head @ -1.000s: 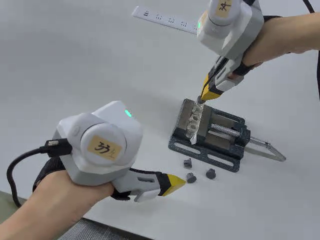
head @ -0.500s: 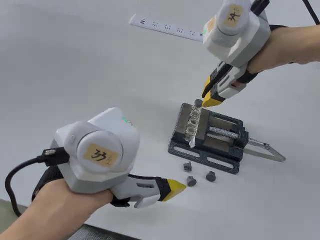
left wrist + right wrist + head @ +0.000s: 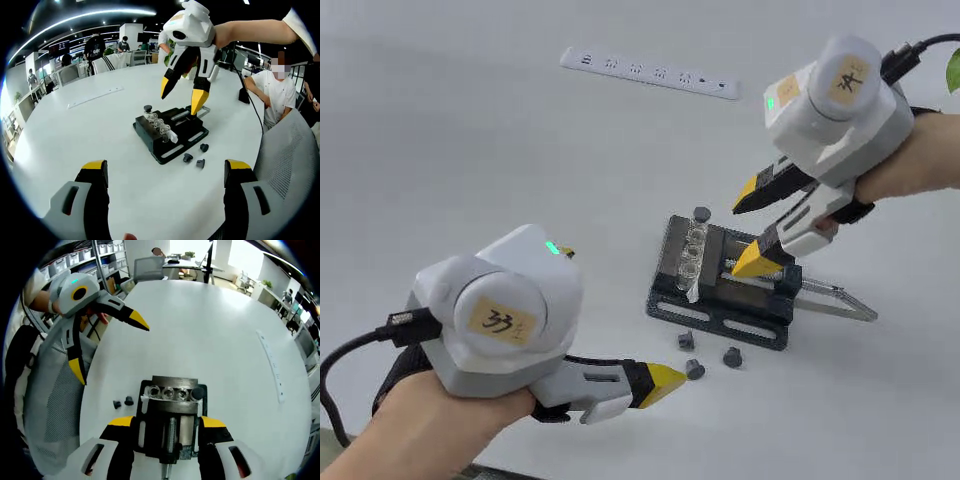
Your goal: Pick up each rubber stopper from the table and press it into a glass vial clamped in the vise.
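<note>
At the black metal vise's (image 3: 720, 305) twelve o'clock, a dark rubber stopper (image 3: 702, 213) is now sitting; I'm withdrawing the right claw (image 3: 740, 240), wide open, empty. The left claw (image 3: 660, 382) is gaping empty too, with three loose stoppers (image 3: 695, 369) waiting.

white table (image 3: 470, 150): vise (image 3: 752, 300), 3 stoppers (image 3: 732, 356), pwr strip (image 3: 650, 72)

black vise (image 3: 760, 297), grey stoppers (image 3: 695, 368), white table (image 3: 470, 130)

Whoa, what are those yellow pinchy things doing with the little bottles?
A person holds a two-jaw gripper in each hand over a white table. A vise clamps a row of glass vials, and one rubber stopper already sits in the end vial. The right gripper hangs open and empty above the vise. The left gripper, open too, is near three loose stoppers on the table.
</note>
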A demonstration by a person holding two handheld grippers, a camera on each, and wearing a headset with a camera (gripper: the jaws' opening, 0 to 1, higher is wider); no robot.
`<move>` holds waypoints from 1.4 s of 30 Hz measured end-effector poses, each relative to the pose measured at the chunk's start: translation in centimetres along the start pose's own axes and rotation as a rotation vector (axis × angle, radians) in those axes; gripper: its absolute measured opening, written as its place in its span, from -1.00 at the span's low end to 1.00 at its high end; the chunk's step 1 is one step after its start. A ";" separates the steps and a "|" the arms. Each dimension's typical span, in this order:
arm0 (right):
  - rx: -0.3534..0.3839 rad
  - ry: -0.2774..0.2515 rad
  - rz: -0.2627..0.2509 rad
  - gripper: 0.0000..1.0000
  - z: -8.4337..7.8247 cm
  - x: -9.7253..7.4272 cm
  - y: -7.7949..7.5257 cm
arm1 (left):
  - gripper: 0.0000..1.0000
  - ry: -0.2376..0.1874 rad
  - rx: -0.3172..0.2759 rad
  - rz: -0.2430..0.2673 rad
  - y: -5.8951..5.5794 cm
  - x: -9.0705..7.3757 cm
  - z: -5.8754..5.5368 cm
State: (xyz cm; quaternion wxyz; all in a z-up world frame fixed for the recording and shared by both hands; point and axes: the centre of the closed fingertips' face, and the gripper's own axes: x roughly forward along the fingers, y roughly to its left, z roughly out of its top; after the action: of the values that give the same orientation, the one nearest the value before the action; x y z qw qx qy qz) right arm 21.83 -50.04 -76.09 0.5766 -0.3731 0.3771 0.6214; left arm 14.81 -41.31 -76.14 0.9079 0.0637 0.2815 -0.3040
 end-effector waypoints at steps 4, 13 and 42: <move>0.021 -0.025 0.001 0.08 -0.8 -0.1 1.8 | 0.93 -0.002 0.012 -0.009 -0.1 0.0 0.0; 0.107 -0.088 0.019 -0.12 -1.7 0.8 5.4 | 0.93 -0.006 0.042 -0.024 -0.6 -0.3 0.3; 0.365 -0.155 0.022 -0.82 -3.9 5.6 7.7 | 0.92 0.014 0.063 -0.037 -0.8 -0.5 -0.6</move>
State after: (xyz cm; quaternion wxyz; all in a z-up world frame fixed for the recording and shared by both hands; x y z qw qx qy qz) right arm 13.90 -51.53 -82.51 0.6551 -0.2096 0.4420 0.5758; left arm 13.76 -41.55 -76.32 0.8977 0.0892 0.2793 -0.3289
